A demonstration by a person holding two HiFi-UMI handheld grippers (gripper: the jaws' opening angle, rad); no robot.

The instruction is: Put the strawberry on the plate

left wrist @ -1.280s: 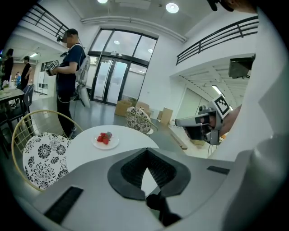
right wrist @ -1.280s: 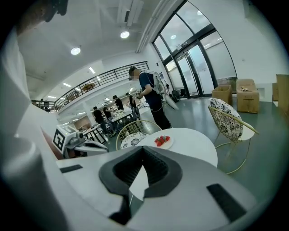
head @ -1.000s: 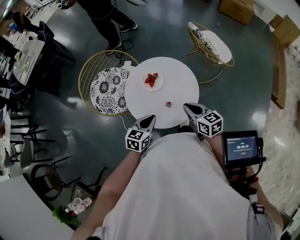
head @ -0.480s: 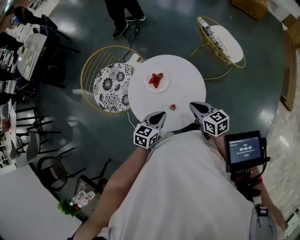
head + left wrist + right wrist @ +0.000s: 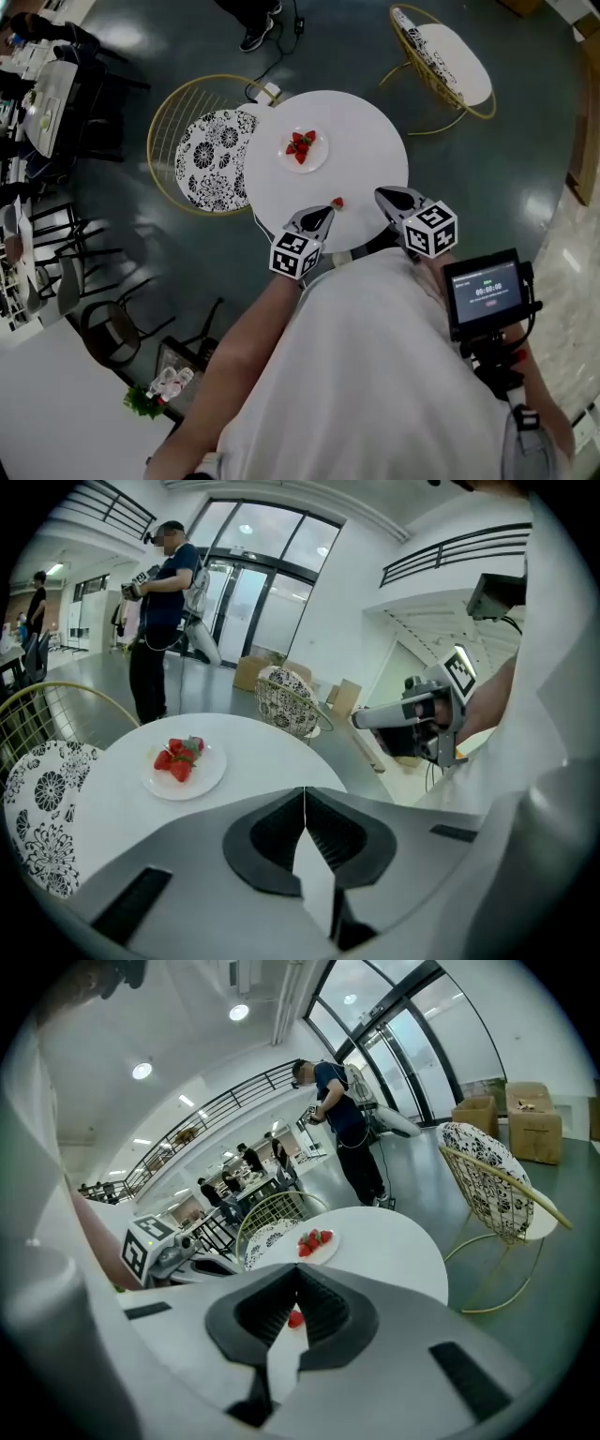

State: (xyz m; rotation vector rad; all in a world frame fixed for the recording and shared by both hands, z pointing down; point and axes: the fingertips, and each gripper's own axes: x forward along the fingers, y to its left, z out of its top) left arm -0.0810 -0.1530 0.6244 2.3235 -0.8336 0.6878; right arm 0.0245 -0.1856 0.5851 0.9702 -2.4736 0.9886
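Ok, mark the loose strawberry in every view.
Head view: strawberry just above centre, below and right of the plate.
Left gripper view: not in it.
Right gripper view: strawberry below centre, nearer than the plate.
Shared landmark: the plate, which also shows at left of centre in the left gripper view.

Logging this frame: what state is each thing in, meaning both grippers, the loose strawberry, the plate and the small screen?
left gripper: shut, nothing between the jaws
right gripper: shut, empty
loose strawberry: lying on the table, off the plate, not held
plate: flat on the table, already holding several strawberries
small screen: lit
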